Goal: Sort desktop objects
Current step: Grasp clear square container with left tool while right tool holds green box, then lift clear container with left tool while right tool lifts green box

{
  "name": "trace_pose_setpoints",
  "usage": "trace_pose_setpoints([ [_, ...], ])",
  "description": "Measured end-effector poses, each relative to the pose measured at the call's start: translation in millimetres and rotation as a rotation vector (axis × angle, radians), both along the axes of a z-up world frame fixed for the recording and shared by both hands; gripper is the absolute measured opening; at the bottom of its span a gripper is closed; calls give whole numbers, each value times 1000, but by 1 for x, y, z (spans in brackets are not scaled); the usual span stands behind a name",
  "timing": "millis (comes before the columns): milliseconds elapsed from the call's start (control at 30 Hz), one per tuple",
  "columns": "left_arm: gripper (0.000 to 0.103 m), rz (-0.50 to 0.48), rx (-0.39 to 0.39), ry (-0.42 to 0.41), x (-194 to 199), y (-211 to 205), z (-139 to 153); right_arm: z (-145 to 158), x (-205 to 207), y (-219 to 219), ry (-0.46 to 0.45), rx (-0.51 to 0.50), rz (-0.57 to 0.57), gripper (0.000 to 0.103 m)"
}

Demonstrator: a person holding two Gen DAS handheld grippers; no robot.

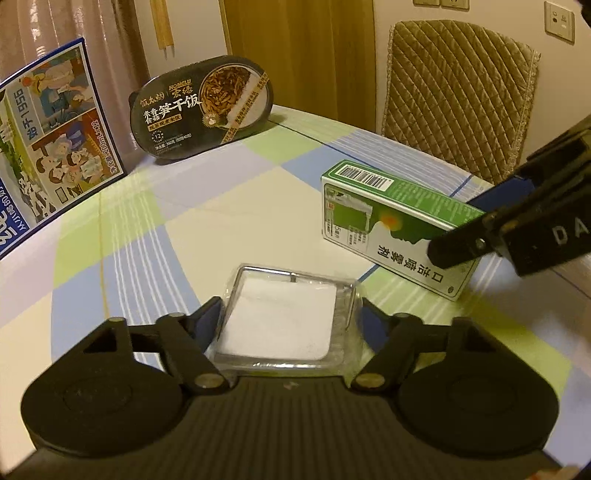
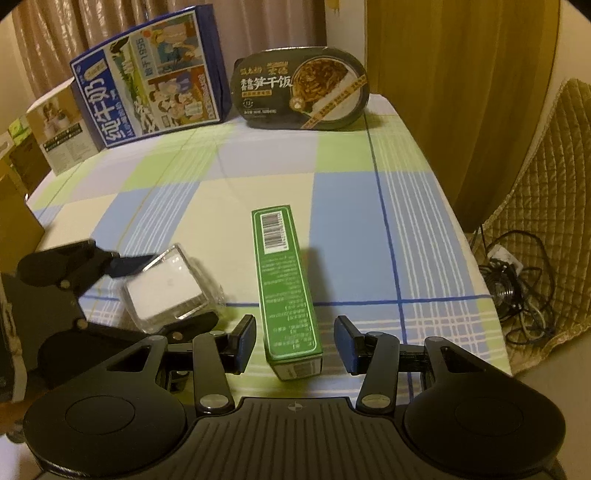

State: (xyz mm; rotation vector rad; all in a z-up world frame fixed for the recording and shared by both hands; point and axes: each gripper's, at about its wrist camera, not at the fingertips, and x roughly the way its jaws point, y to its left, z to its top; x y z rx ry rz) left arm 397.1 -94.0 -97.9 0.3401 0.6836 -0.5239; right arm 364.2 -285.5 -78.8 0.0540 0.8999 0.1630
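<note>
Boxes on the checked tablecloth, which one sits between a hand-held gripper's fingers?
The slim green cardboard box, flanked by the right hand-held gripper; the blue milk carton stands far back.

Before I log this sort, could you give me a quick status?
Left gripper astride clear case, contact unclear. Right gripper open around green box. Nothing in the way.

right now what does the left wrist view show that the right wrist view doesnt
Only the left wrist view: the green box's printed front face and the wall sockets.

Only the right wrist view: a small white carton beside the blue milk box, and cables on the floor.

Both: the green box, the clear plastic case, the dark rice bowl, the checked tablecloth, the quilted chair.
</note>
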Motion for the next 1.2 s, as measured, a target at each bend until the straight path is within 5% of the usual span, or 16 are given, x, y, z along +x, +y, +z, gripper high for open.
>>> trace_pose_setpoints([
  [267, 64, -7, 36, 31, -13, 0, 5, -6, 6, 9, -7, -27, 43, 44],
  [367, 64, 3, 44, 55, -22, 6, 8, -10, 10, 7, 14, -26, 17, 29],
  [600, 64, 35, 46, 113, -58, 30, 13, -1, -1, 13, 52, -13, -2, 27],
  [867, 64, 98, 21, 125, -128, 57, 26, 3, -67, 47, 76, -76, 71, 27],
  [1200, 64, 212, -68, 115, -216, 84, 47, 7, -178, 68, 88, -30, 121, 28],
])
